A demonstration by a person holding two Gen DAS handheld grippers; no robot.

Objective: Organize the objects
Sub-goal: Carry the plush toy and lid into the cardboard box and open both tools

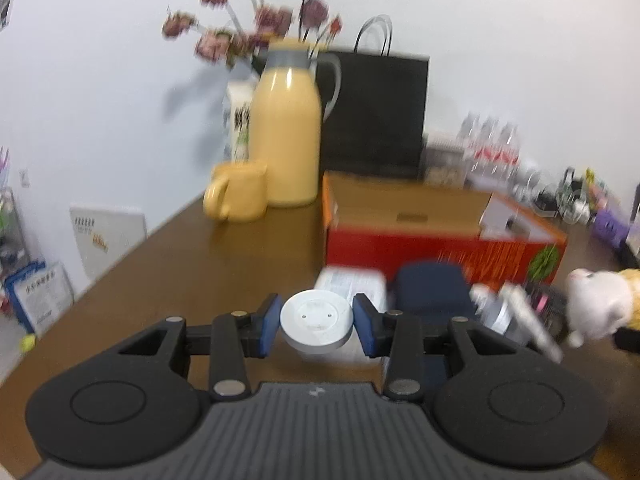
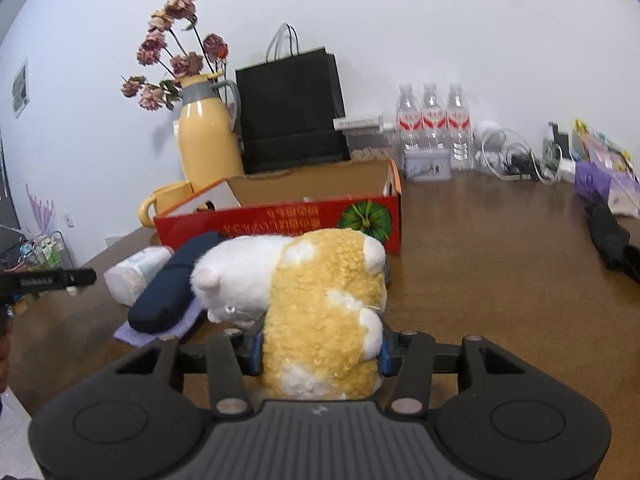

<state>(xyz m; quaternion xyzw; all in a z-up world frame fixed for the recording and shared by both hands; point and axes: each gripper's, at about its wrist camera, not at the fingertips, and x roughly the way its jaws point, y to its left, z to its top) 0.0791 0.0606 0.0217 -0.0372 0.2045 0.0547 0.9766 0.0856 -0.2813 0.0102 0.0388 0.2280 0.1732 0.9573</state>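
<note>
My left gripper (image 1: 316,322) is shut on a white round-capped container (image 1: 316,318) and holds it above the brown table (image 1: 192,264). My right gripper (image 2: 320,350) is shut on a yellow and white plush toy (image 2: 320,300), which also shows at the right edge of the left wrist view (image 1: 596,304). An open red cardboard box (image 2: 288,220) stands behind it and shows in the left wrist view too (image 1: 440,236). A dark blue pouch (image 2: 172,284) lies on a purple cloth (image 2: 168,328) beside a white wrapped pack (image 2: 136,270).
A yellow jug (image 2: 204,140) with dried flowers, a yellow mug (image 1: 236,192) and a black paper bag (image 2: 292,112) stand at the back. Three water bottles (image 2: 432,124), cables and a folded black umbrella (image 2: 612,236) are to the right.
</note>
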